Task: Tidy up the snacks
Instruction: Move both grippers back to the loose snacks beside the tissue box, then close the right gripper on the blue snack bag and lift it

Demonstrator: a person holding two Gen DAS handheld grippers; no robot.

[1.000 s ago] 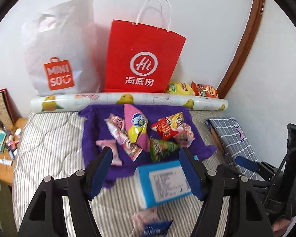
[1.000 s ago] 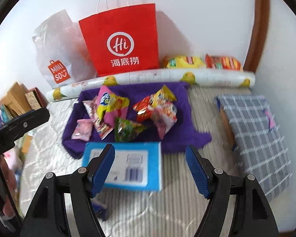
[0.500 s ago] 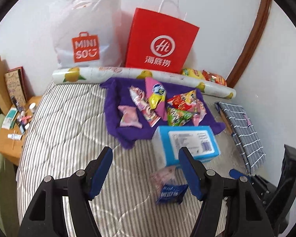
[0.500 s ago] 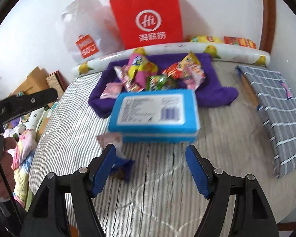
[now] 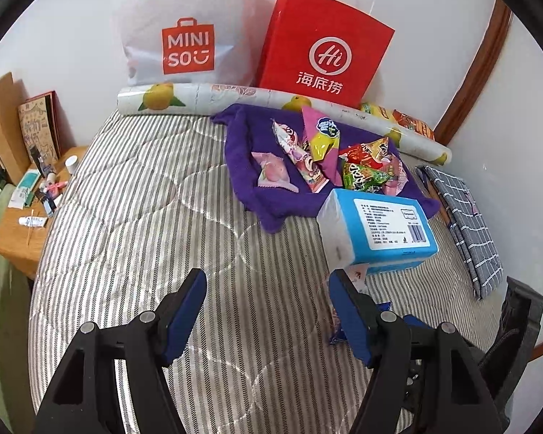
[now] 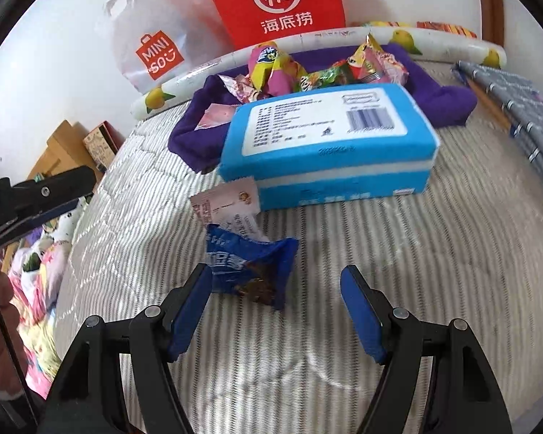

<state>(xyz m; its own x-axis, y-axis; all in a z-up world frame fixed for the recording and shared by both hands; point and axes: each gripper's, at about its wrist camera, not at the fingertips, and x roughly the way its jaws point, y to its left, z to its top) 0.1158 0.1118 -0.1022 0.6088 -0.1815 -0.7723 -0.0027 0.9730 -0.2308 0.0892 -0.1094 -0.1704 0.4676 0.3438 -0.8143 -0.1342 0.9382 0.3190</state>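
On the striped bed mattress (image 5: 134, 224), a pile of snack packets (image 5: 325, 155) lies on a purple towel (image 5: 242, 152) at about one o'clock in the left wrist view, with a pink peach-print packet (image 5: 273, 173) at its near left edge. A blue tissue pack (image 5: 380, 231) lies just in front of the towel, label up, touching its near edge. Behind the towel runs a rolled lemon-print sheet (image 5: 199, 96), and against the wall stand a white MINISO bag (image 5: 188, 29) and a red paper bag (image 5: 325, 47). A folded grey checked cloth (image 5: 467, 217) lies at three o'clock by the wall.

In the right wrist view, a blue snack packet (image 6: 249, 267) lies on the mattress at about eleven o'clock from the right hand-held gripper (image 6: 275, 285), just beside its left pad; whether they touch I cannot tell. A pale pink packet (image 6: 228, 204) lies partly under it, touching the tissue pack's near side. The right hand-held gripper's jaws stand apart, gripping nothing.

The left hand-held gripper (image 5: 268, 289) hangs over bare mattress, its jaws apart and empty, with the two loose packets just past its right finger.
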